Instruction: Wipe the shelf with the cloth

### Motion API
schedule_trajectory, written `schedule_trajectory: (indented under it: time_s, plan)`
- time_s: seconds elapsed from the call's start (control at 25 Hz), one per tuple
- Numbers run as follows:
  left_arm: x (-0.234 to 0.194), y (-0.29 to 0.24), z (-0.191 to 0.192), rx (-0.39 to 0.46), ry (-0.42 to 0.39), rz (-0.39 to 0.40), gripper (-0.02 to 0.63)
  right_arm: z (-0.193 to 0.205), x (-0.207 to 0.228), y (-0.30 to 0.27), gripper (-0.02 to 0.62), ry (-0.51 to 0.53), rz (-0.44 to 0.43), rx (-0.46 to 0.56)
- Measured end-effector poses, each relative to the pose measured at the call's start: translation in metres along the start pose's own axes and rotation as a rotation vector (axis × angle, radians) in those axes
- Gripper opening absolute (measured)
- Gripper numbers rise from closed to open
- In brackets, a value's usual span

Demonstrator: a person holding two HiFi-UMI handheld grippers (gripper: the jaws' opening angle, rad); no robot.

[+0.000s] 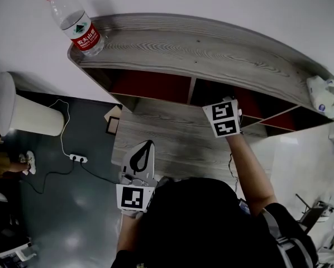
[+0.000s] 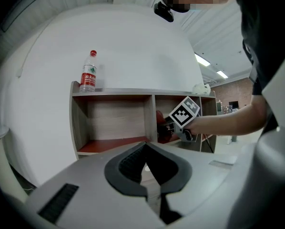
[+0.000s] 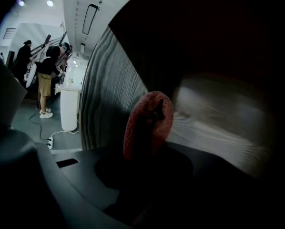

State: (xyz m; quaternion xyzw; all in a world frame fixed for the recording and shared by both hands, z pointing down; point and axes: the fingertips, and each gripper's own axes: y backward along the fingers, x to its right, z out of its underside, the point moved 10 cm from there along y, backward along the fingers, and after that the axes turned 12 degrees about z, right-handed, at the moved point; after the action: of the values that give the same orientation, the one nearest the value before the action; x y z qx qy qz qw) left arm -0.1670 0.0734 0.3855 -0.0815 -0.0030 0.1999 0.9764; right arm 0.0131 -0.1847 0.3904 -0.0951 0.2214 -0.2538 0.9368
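1. The cloth point(image 3: 148, 123) is pinched by the right gripper point(image 3: 149, 147) inside the shelf point(image 3: 109, 89).
2. It looks soft and light; a bunched fold is best held.
3. The left gripper point(image 2: 145, 147) is pressed together, empty.

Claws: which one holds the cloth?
The right claw, shut on the red cloth inside the shelf; the left claw is shut, empty, outside it.
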Motion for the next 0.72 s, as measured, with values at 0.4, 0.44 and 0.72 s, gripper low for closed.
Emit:
schedule_trajectory:
  time_s: [0.4,0.44,0.72]
  plan:
    - [0.002,-0.005,0.009,-0.011,0.012,0.027,0.0,0.019,-0.023,-0.005,0.055,0.203,-0.076,-0.169]
    - [0.003,-0.006,0.009,-0.013,0.015,0.034,0.0,0.02,-0.023,-0.005,0.055,0.212,-0.073,-0.17]
    - [0.007,-0.014,0.014,-0.009,0.032,0.091,0.0,0.036,0.012,0.005,0.055,0.152,-0.008,-0.233]
